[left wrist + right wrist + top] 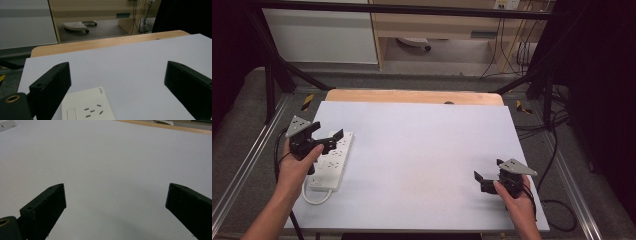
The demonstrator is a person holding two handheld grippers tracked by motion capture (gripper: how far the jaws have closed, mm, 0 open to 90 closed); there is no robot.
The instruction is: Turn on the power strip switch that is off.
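Plastic power strip (332, 160) at nine o'clock looks rigid, light, slick; gripping across its narrow sides seems safest. Left gripper (326, 136) hovers wide open above it; right gripper (488, 176) gapes empty.

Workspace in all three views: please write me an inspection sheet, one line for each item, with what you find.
Surface: white sheet lies over a wooden table; the wood shows along the far edge.
Job's things: white power strip lies flat near the sheet's left edge; no plug seen in its sockets.
Clutter: nothing seen.
Grippers: left tool is open above the power strip, its jaws wide apart; right tool is open over the bare sheet at the right.
Cables: white cord loops from the strip's near end; black cables lie on the floor at the right.
Surroundings: black frame bars, wooden desk behind.
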